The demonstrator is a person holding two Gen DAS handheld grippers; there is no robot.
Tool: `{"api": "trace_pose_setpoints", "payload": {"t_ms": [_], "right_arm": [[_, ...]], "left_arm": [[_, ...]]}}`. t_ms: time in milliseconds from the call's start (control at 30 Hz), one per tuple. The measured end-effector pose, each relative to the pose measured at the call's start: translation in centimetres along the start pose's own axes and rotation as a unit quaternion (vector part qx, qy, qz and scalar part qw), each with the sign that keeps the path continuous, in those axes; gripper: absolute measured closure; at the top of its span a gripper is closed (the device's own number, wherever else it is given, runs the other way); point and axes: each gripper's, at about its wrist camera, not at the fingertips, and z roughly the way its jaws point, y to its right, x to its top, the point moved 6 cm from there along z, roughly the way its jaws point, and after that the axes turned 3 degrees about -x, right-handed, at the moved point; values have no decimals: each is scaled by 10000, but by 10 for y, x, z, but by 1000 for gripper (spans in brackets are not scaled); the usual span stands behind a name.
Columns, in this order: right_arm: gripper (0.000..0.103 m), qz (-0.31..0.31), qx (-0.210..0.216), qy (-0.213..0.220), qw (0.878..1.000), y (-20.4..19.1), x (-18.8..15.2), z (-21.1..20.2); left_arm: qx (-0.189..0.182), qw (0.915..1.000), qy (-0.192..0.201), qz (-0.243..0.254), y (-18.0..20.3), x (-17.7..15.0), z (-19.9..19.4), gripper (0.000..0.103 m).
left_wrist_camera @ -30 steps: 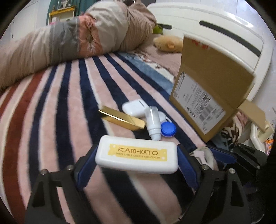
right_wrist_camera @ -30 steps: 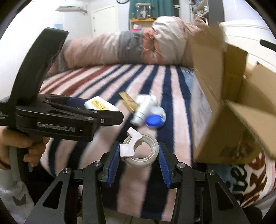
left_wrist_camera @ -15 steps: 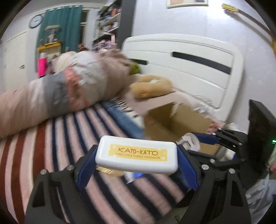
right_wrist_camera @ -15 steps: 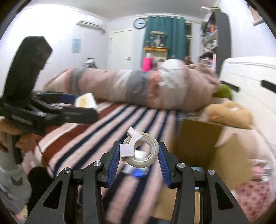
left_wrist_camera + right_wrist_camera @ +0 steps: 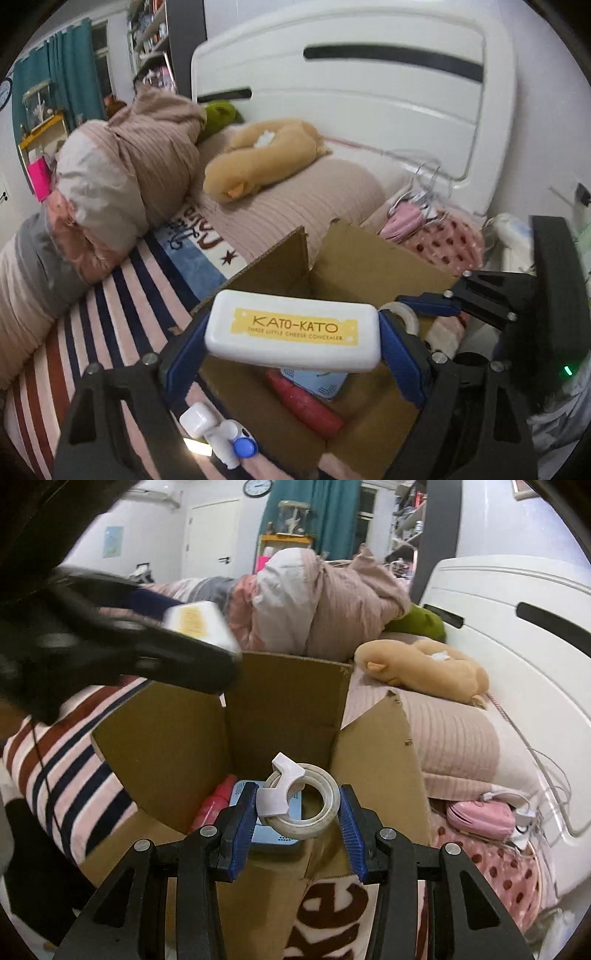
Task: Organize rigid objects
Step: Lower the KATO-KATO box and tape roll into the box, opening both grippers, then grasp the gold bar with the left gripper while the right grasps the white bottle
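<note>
My left gripper (image 5: 291, 332) is shut on a white KATO-KATO case (image 5: 293, 330) and holds it above the open cardboard box (image 5: 365, 262). My right gripper (image 5: 297, 806) is shut on a roll of clear tape (image 5: 304, 801) with a white clip, also held over the box (image 5: 288, 701). Inside the box lie a red tube (image 5: 304, 402) and a light blue item (image 5: 266, 834). The left gripper with the case (image 5: 199, 624) shows blurred at the upper left of the right wrist view. The right gripper (image 5: 406, 314) shows at the right of the left wrist view.
On the striped blanket (image 5: 110, 314) beside the box lie a white bottle (image 5: 207, 424), a blue cap (image 5: 245, 448) and a gold item (image 5: 197, 446). A rolled duvet (image 5: 122, 177), a plush toy (image 5: 266, 155), a pillow and a white headboard (image 5: 369, 92) lie beyond.
Both grippers have lifted off the blanket and swung right to above the open box, each still holding its object. The box interior has come into view.
</note>
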Motion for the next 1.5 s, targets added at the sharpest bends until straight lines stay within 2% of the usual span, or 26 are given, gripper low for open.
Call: {"api": "trace_pose_setpoints", "payload": {"t_ms": [200,467,900,1100,1233,1400,1500], "right_arm": [[64,-88,64,24,9999,7,-7,11],[54,-66,175,103,9998,6,-9,14],[53,-86,196,43,9998,-2,-10,14],[53,-81,216,-21,9997,-9,-9,12],[53,-6,281,-8,9996,-16,-3,5],[53,62,508,295,9983,-40,16,-16],[53,25,816,614,9948,-68,31,-31]], "left_arm": [[357,9987,-365,82,-13,-3,30,17],[618,9961,-608,166,-21,-13,50,17],[683,9957,-575,244,-19,-15,49,14],[617,9975,-335,28,-28,-13,26,14],[607,9980,-43,-183,-39,-15,-5,14],[754,9958,281,-436,-67,-37,-51,14],[929,9932,345,-607,-91,-59,-68,14]]}}
